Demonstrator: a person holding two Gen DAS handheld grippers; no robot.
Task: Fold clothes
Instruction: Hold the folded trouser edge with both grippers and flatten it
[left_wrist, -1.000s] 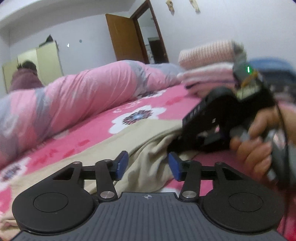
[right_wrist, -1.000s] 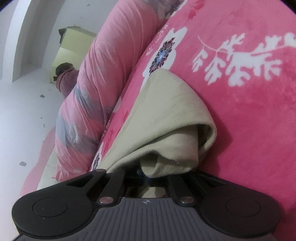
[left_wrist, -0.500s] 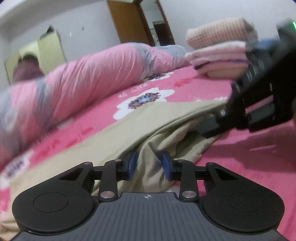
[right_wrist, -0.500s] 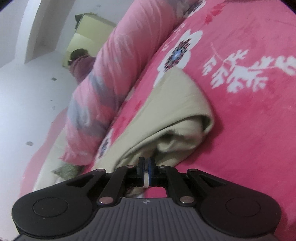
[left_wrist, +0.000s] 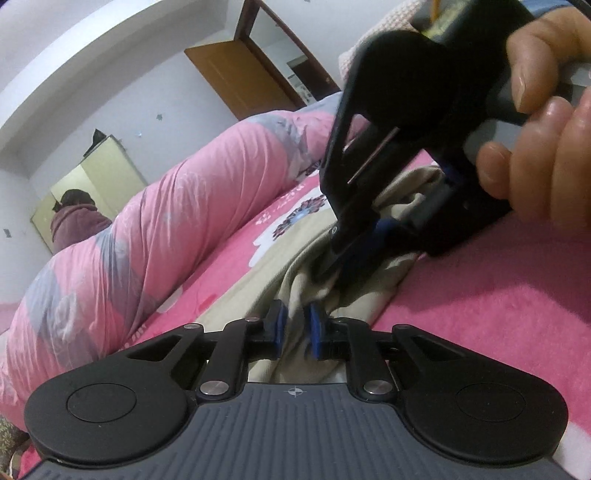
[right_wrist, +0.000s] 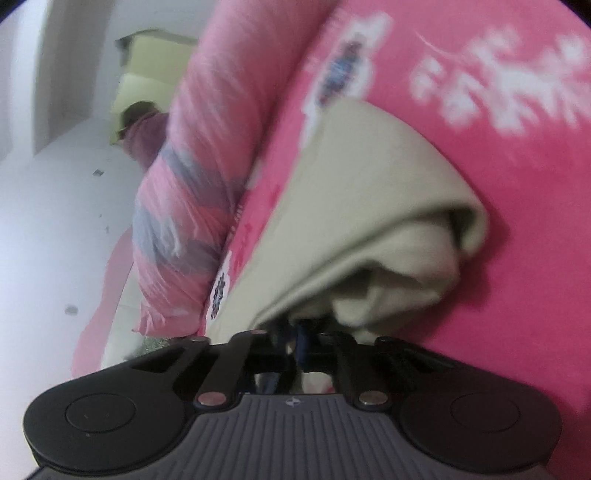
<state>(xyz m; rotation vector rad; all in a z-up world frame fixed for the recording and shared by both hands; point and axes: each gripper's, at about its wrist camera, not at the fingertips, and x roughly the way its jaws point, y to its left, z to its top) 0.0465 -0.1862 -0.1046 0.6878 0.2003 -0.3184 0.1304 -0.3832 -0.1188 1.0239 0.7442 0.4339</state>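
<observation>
The beige, soft cotton garment (left_wrist: 295, 258) lies bunched on the pink floral bed blanket (left_wrist: 480, 295). The left gripper (left_wrist: 294, 329) is closing, a fold between its blue pads. The right gripper (right_wrist: 300, 341) is clamped on the garment's edge. A rolled pink quilt (left_wrist: 147, 221) borders the left; open blanket lies right.

Soft indoor light; right view motion-blurred; fisheye-bent edges

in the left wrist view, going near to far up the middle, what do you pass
left gripper closing on a fold of the beige garment → right gripper pinching the same cloth → pink flowered bedspread → rolled pink quilt → brown door
</observation>
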